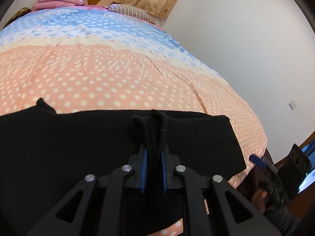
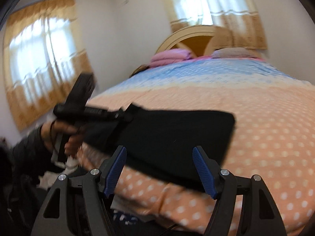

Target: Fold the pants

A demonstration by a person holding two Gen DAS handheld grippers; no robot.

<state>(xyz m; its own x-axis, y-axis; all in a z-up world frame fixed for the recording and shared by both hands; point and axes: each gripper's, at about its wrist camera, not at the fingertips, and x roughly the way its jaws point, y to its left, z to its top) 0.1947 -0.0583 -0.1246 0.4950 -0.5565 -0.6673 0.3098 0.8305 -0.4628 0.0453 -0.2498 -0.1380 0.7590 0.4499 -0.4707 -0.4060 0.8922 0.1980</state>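
While the black pants (image 1: pixel 98 137) lie as a folded band across the near end of the bed (image 1: pixel 118 74), just inside its foot edge, their long axis runs side to side along that edge, crosswise to both grippers. In the left wrist view the left gripper (image 1: pixel 154 155) sits over the middle of the band with its blue pads pressed nearly together, pinching a bunched ridge of the black cloth that stands up between them. Seen from the right wrist, the right gripper (image 2: pixel 159 170) hangs off the foot corner on the right, its fingers spread wide with nothing between them; the squared end of the pants (image 2: pixel 177 137) lies straight ahead of it and a little beyond the tips. By that layout, the right hand is the nearer one to that free end.
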